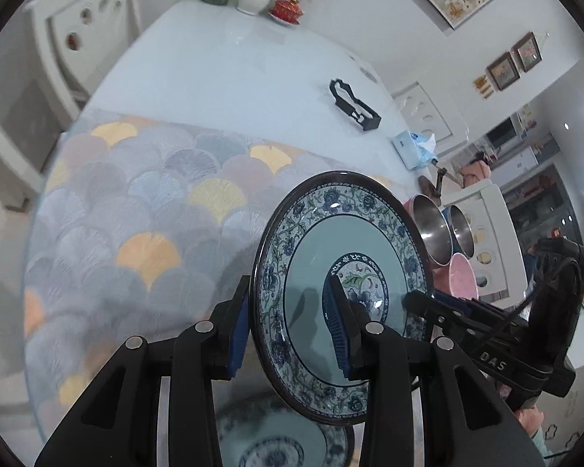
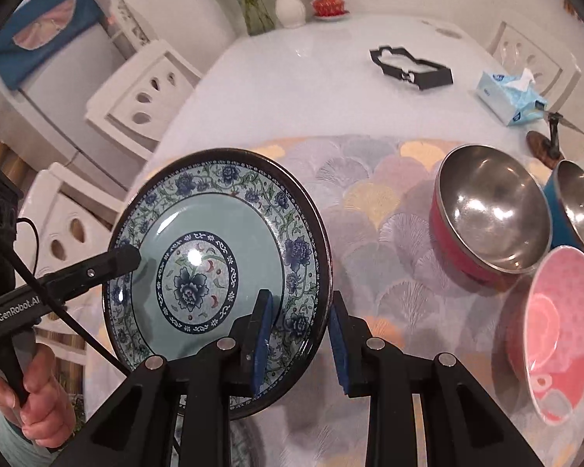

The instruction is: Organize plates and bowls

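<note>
A: Setting: a white dining table (image 2: 292, 78) with a fan-patterned cloth (image 1: 144, 210) over its near end, white chairs round it, a vase and a red lidded pot at the far edge. Where is the task's plate?

B: I have the floral plate (image 2: 214, 272) off the cloth, tilted steeply, one gripper on each side. My left gripper (image 1: 288, 330) is clamped on one side of its rim, one blue pad inside the dish and one behind it. My right gripper (image 2: 299, 334) pinches the opposite side in the same way.

A: Progress, as far as can be judged?

B: Early, I judge. A second plate of the same pattern (image 1: 284, 443) lies on the cloth directly beneath, so the lifted one has not yet been stacked or set anywhere. A red bowl (image 2: 486, 225), a blue bowl (image 2: 576, 210) and a pink bowl (image 2: 560, 342) stand close together at the right, side by side and not nested. All of that remains.

A: What is obscured?

B: The lower plate is blurred and cut by the frame edge. The blue bowl is half out of view. I cannot tell whether the bowls touch. The black strap-like object (image 2: 408, 66) beyond the cloth I cannot identify.
</note>
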A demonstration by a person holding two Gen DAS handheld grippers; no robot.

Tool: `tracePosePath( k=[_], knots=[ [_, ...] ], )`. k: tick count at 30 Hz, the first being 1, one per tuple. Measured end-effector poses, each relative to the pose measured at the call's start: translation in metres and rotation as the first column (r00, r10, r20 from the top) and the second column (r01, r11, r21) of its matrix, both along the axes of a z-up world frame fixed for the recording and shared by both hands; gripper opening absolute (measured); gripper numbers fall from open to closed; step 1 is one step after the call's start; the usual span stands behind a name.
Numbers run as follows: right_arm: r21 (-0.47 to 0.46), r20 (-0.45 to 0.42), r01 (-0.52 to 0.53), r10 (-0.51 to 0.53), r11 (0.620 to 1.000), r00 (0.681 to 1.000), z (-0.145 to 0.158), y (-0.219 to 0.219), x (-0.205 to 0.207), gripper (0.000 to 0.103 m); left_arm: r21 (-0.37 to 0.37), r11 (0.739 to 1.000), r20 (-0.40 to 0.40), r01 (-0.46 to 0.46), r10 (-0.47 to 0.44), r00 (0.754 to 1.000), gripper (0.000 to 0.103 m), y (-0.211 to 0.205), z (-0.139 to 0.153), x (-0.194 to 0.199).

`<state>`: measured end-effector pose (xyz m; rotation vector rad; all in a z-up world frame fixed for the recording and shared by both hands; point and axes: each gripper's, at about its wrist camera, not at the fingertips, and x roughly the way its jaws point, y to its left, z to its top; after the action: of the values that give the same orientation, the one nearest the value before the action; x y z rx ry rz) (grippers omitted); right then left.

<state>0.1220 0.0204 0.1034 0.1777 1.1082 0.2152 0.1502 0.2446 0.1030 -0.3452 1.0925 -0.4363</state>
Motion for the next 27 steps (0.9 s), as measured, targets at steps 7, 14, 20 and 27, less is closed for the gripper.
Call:
tracePosePath(
  k=[7, 14, 20, 27],
  knots=[
    [0.041, 0.017, -0.056, 0.055, 0.998, 0.998, 0.013, 0.020, -0.046, 0.028, 0.015, 0.997, 0.027, -0.080, 0.080, 0.996, 0.029, 0.021, 0.015, -0.054],
    [0.062, -0.069, -0.108, 0.113, 0.992, 0.991, -0.009, 0.040, -0.085, 0.028, 0.049, 0.986, 0.018, -0.161, 0.160, 0.987, 0.021, 0.039, 0.005, -0.101],
    [0.070, -0.124, -0.141, 0.149, 0.987, 0.981, -0.030, 0.044, -0.109, 0.028, 0.069, 0.982, -0.044, -0.178, 0.182, 0.982, 0.021, 0.046, -0.020, -0.134],
    [0.048, -0.177, -0.164, 0.171, 0.985, 0.969, -0.047, 0.046, -0.125, 0.030, 0.110, 0.980, -0.069, -0.168, 0.176, 0.982, 0.021, 0.041, -0.036, -0.161]
  ],
)
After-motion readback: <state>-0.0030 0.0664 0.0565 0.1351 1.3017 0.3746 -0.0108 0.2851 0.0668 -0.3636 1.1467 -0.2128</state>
